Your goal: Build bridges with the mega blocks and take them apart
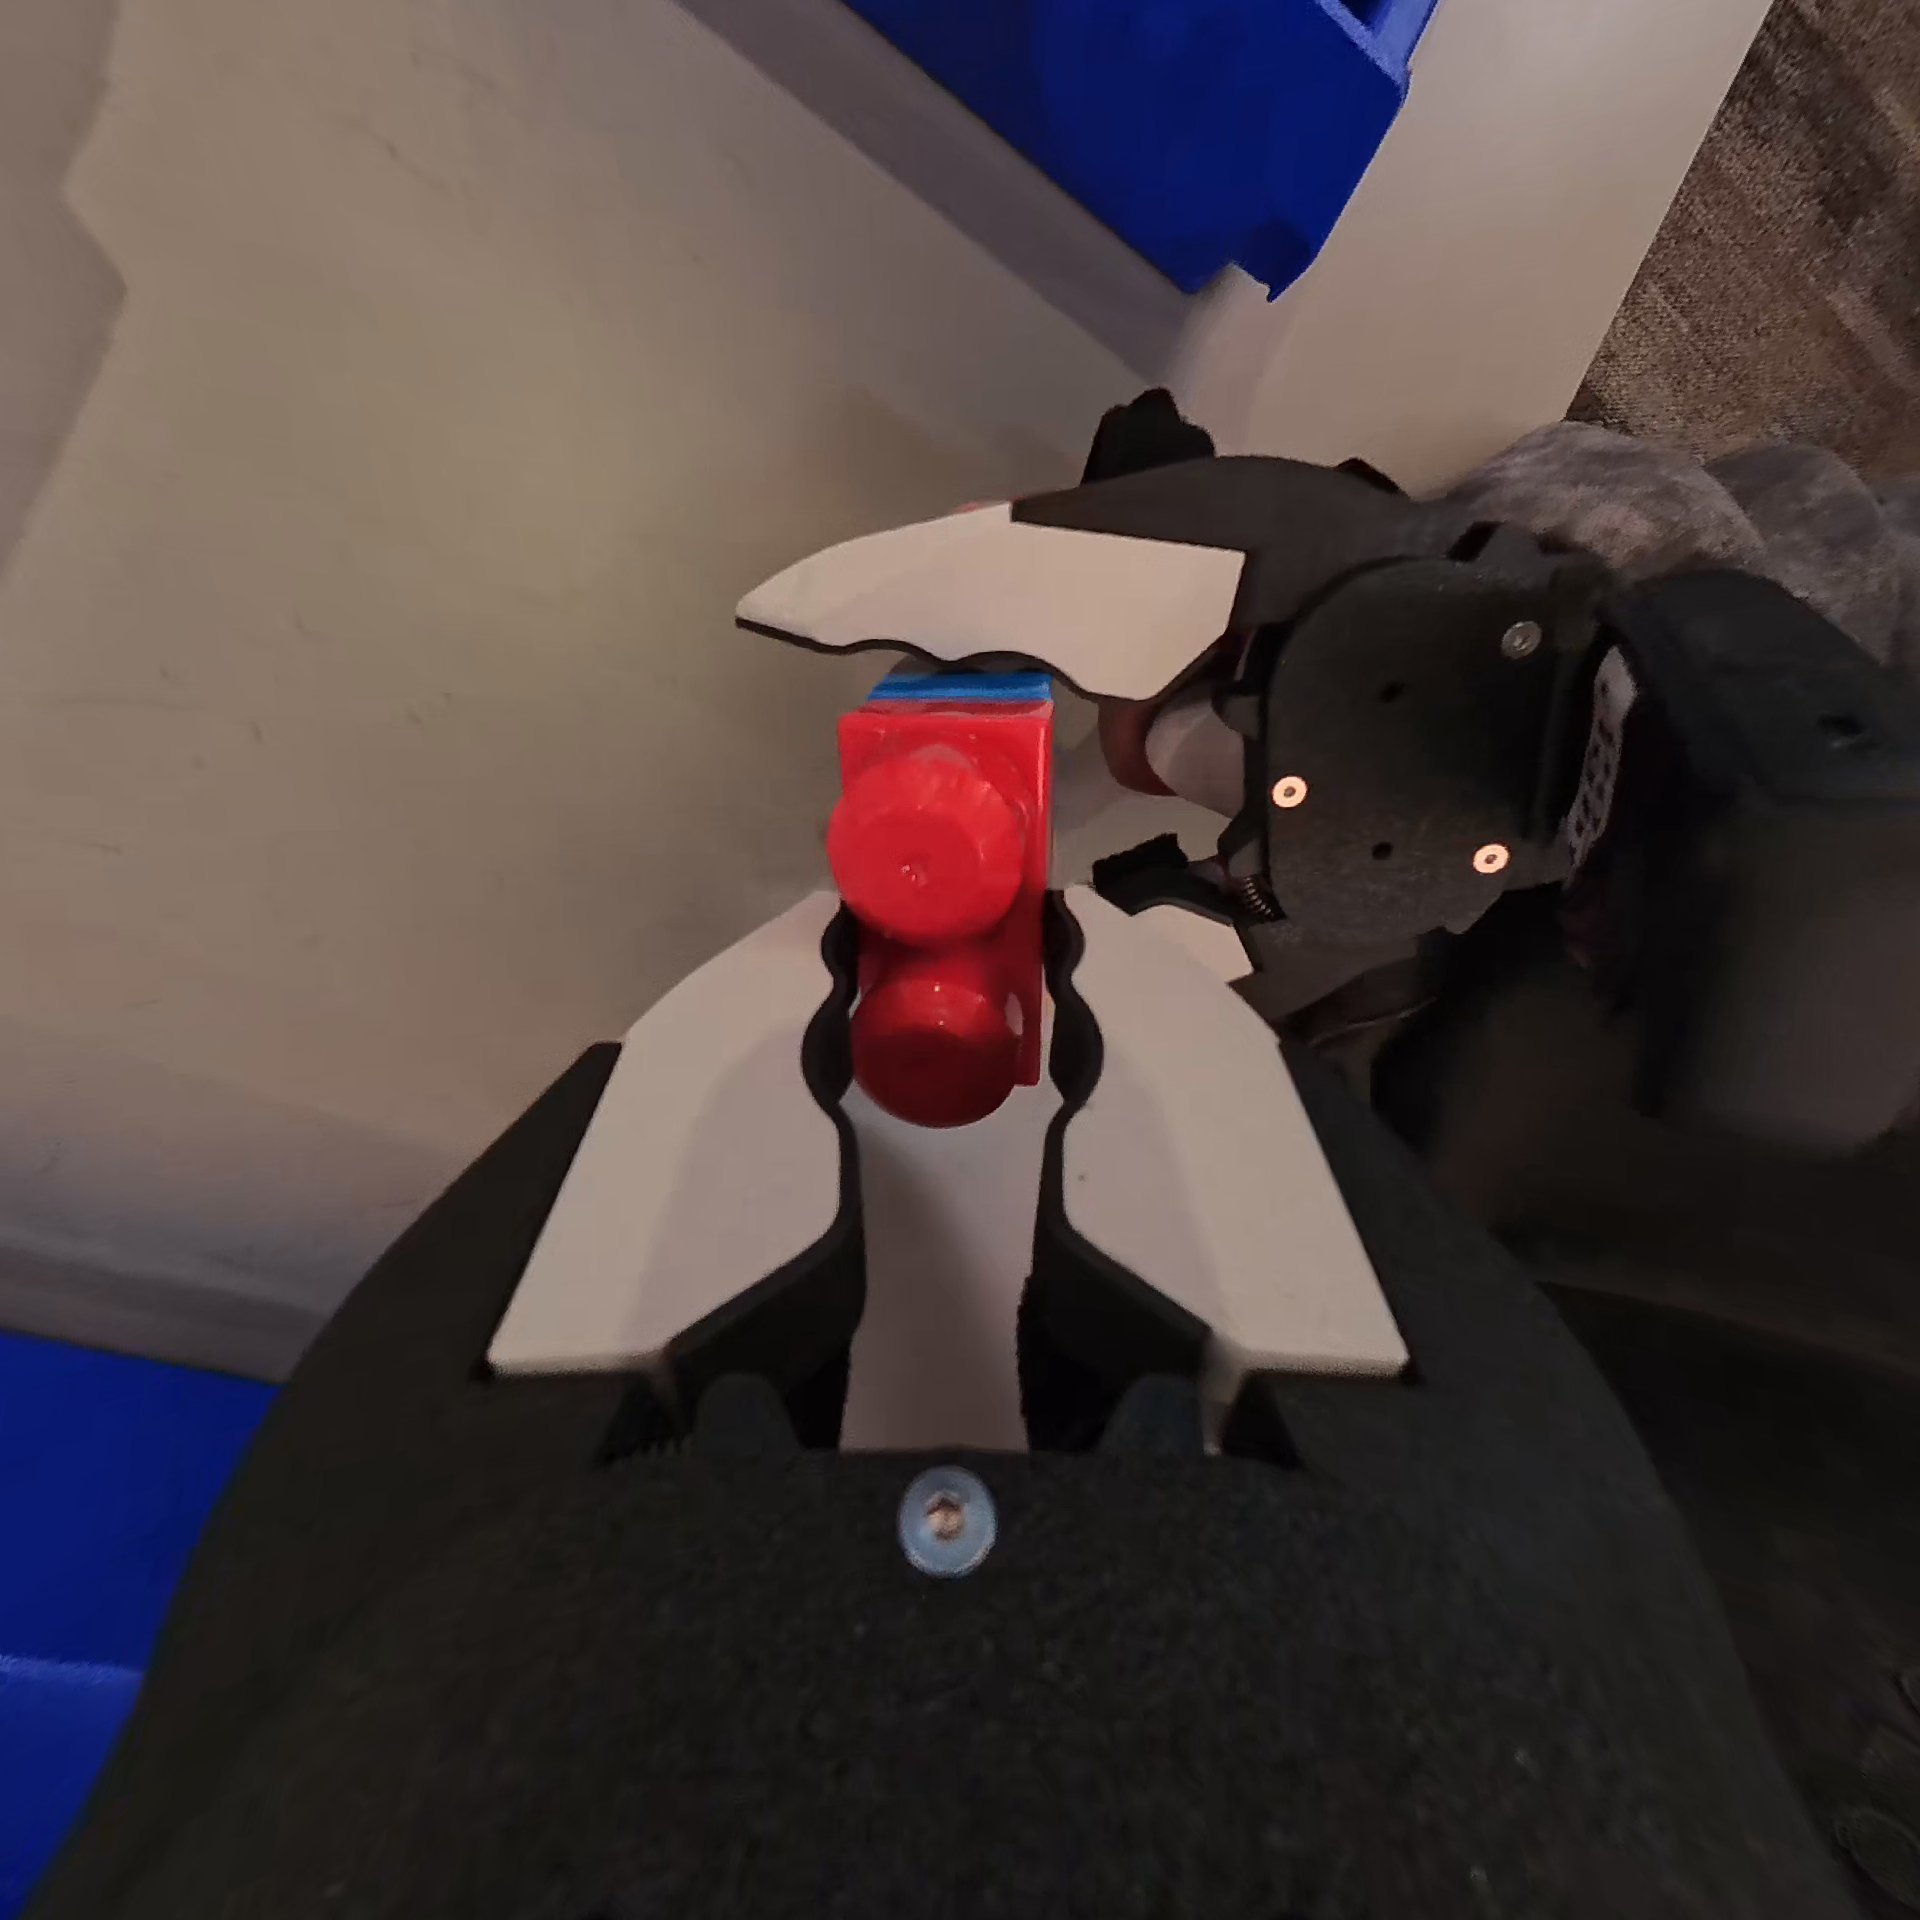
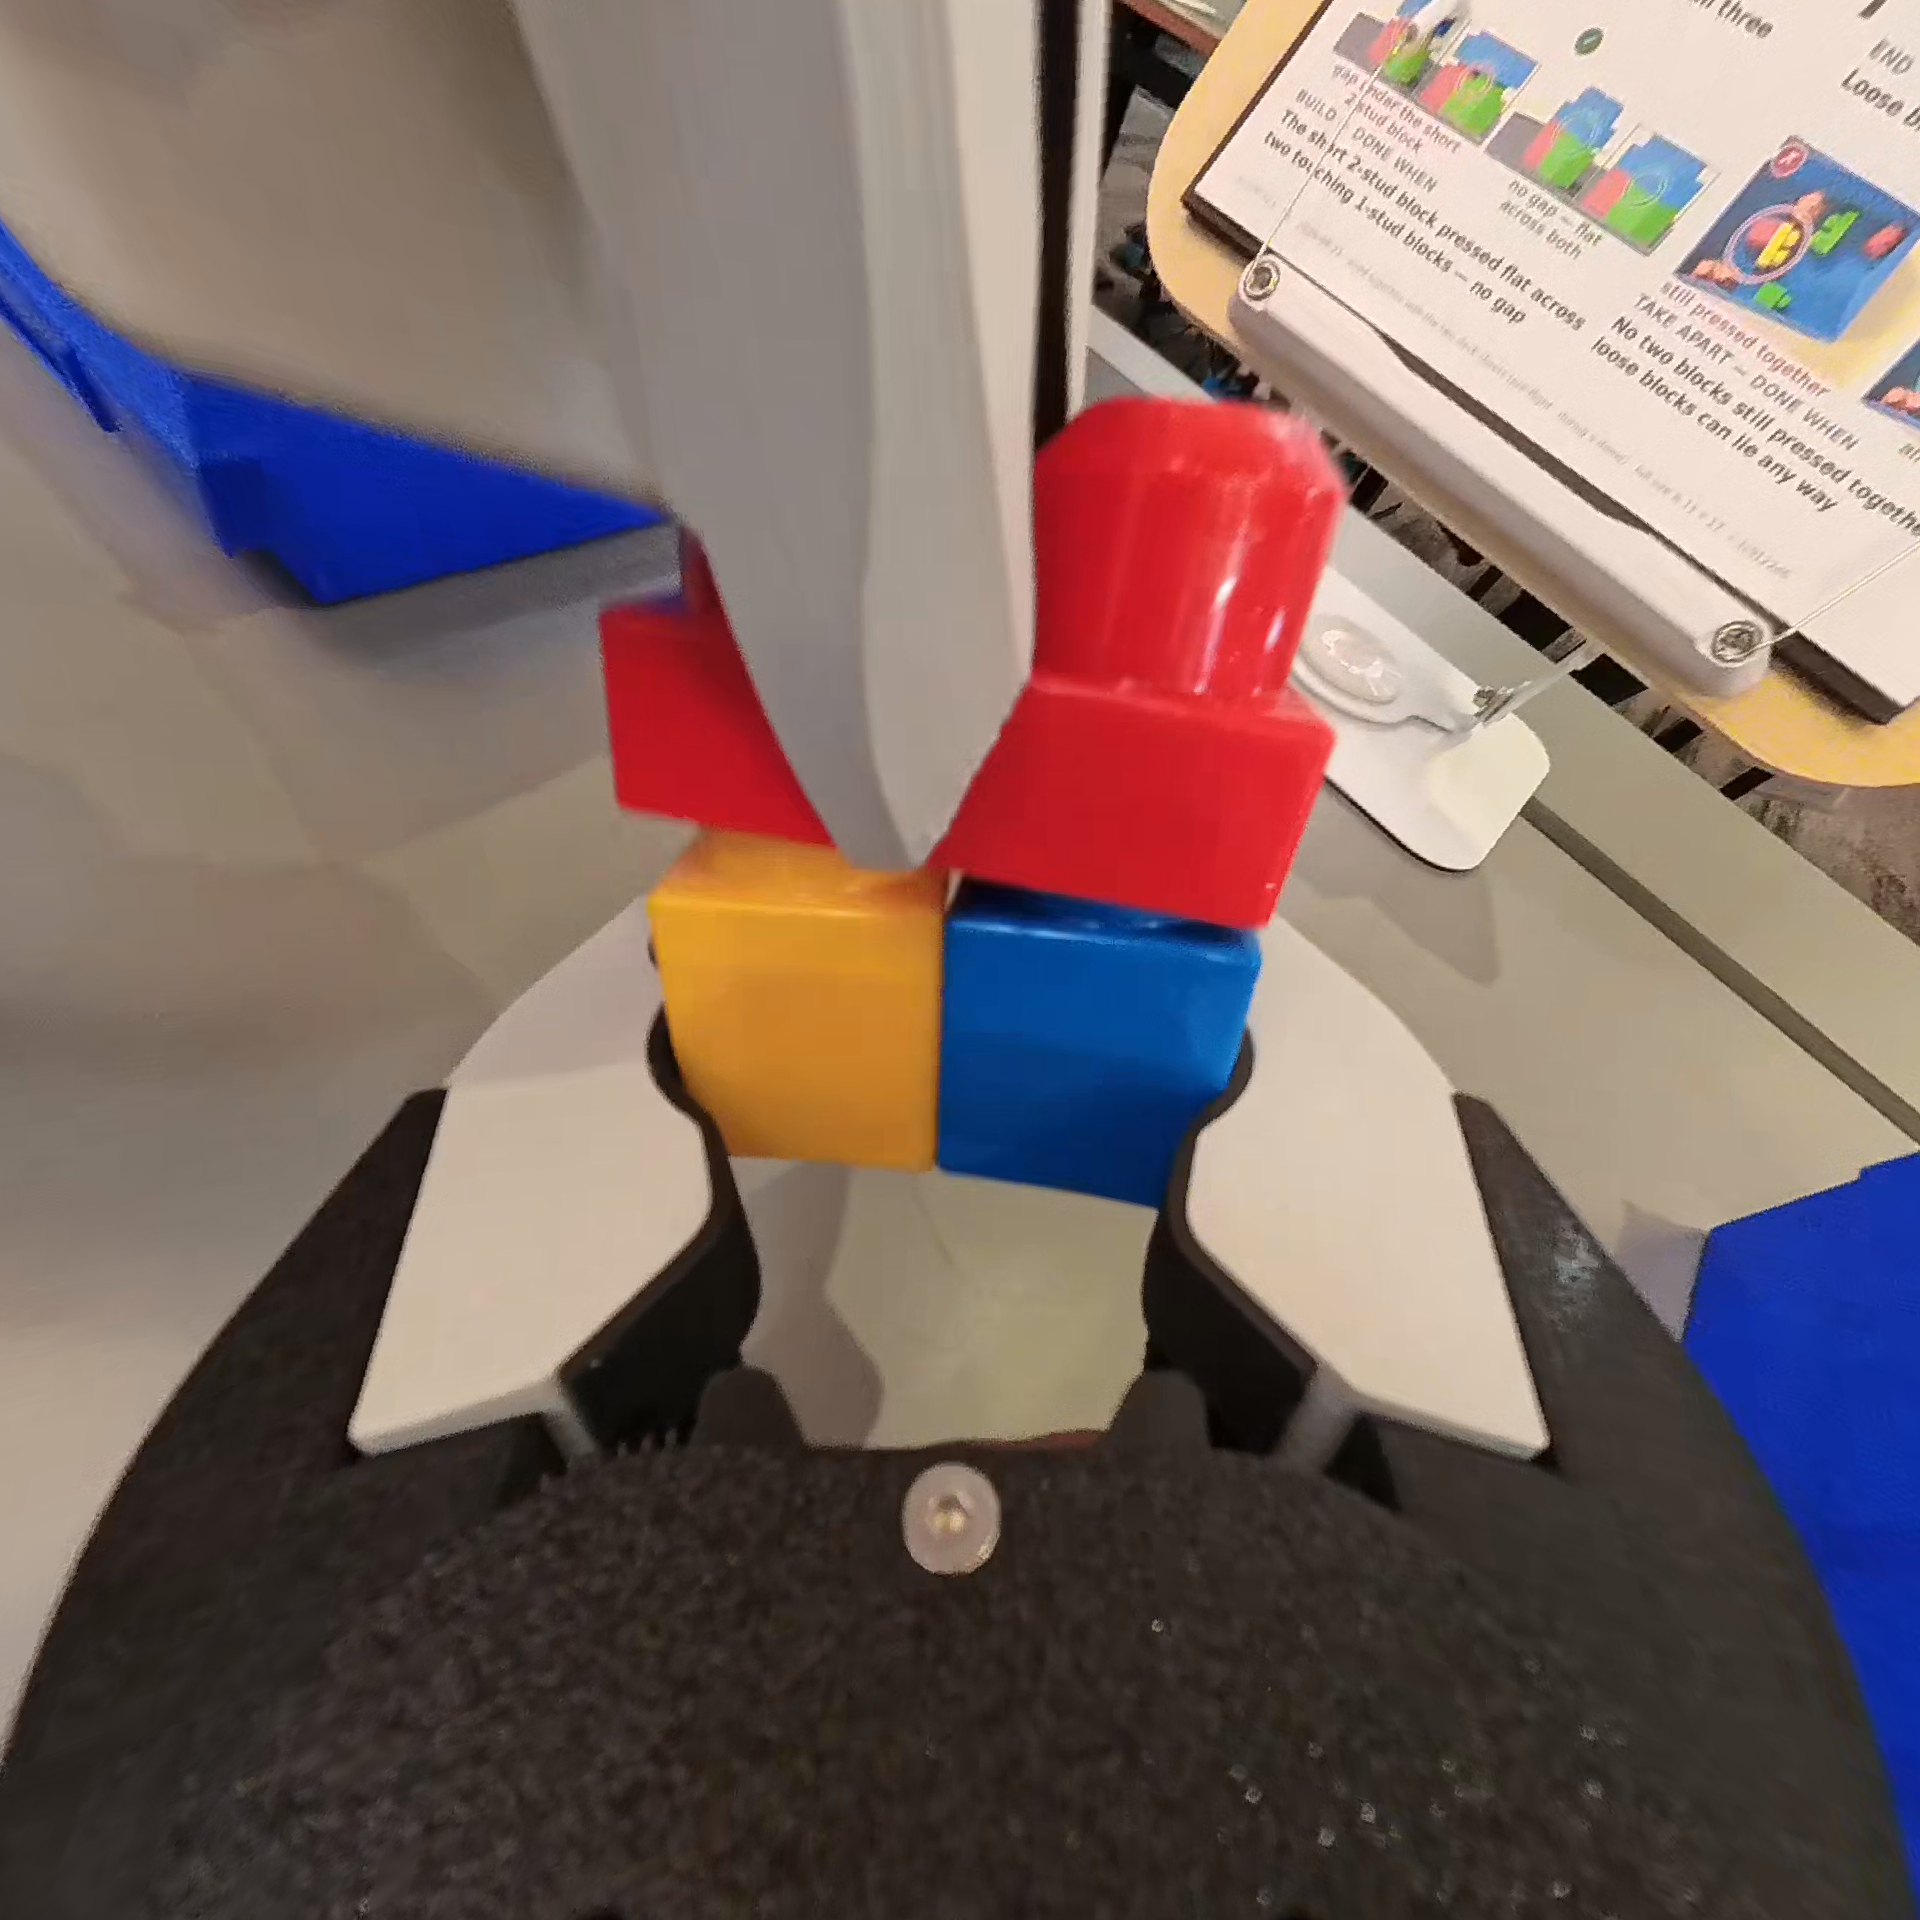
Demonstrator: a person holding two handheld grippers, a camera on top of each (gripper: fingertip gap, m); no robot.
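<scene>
Tabletop (image 2: 1558, 997), pale grey and smooth, under everything, with blue bins (image 1: 1174, 125) at its far edge and another blue bin (image 2: 1808, 1455) close at the right. Beyond the table edge in the left wrist view, grey-brown carpet (image 1: 1787, 260). On a white stand at the upper right of the right wrist view, an instruction card (image 2: 1621, 260) with printed pictures and writing. Left gripper (image 1: 951, 935) narrowed onto the red block (image 1: 940, 883), a two-stud piece pinched on both long sides by the fingertips, studs pointing toward that camera. Right gripper (image 2: 951, 1049) closed around the pair beneath: yellow block (image 2: 800, 997) against the left fingertip, blue block (image 2: 1091, 1039) against the right, the two touching side by side. Red block (image 2: 1132, 790) lying across the tops of both, one stud upright on the right, the other hidden behind a pale finger (image 2: 894, 520) of the left gripper coming down from above. In the left wrist view, right gripper (image 1: 1049, 769) seen side-on at the right, its upper finger (image 1: 987, 603) over a thin strip of blue just past the red block. Whole stack apparently held clear of the table, between the two tools.
</scene>
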